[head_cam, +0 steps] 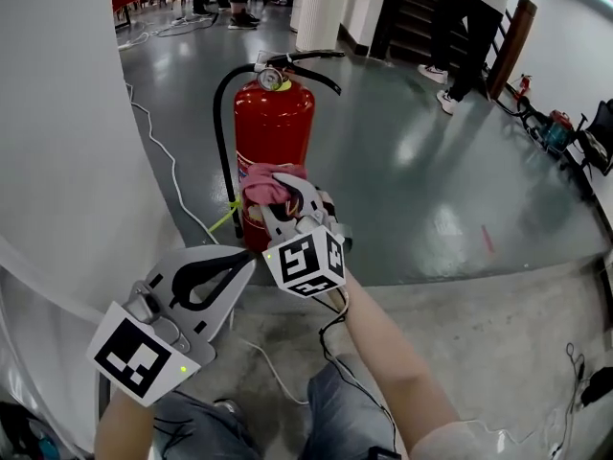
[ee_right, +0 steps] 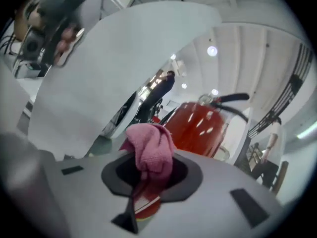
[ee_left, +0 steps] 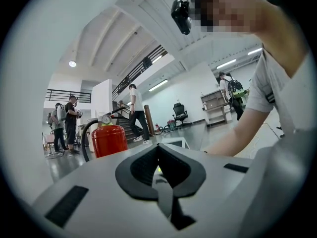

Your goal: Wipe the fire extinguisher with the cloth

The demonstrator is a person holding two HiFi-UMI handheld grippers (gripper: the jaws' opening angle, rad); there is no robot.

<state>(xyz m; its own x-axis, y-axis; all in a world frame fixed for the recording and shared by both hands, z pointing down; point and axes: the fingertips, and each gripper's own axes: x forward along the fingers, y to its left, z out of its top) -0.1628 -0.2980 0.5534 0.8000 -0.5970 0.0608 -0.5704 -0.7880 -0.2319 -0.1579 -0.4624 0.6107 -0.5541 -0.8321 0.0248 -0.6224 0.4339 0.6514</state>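
Observation:
A red fire extinguisher [head_cam: 274,123] with a black hose and handle stands upright on the glossy grey floor. My right gripper [head_cam: 279,199] is shut on a bunched pink cloth [head_cam: 264,181], which presses against the lower front of the cylinder. In the right gripper view the cloth [ee_right: 151,147] bulges from between the jaws of the right gripper [ee_right: 150,175], and the extinguisher [ee_right: 200,127] stands just behind it. My left gripper [head_cam: 243,267] hangs lower and to the left, shut and holding nothing. It points at the extinguisher [ee_left: 108,139] from a short way off, its jaws closed at the left gripper's tip [ee_left: 158,150].
A white curved wall [head_cam: 67,113] rises at the left, and a white cable [head_cam: 169,164] runs along its foot. A yellow tag [head_cam: 224,220] sticks out by the extinguisher's base. People stand at the back [head_cam: 471,27]. Tools [head_cam: 556,127] lie at the right. I stand on rough concrete [head_cam: 479,324].

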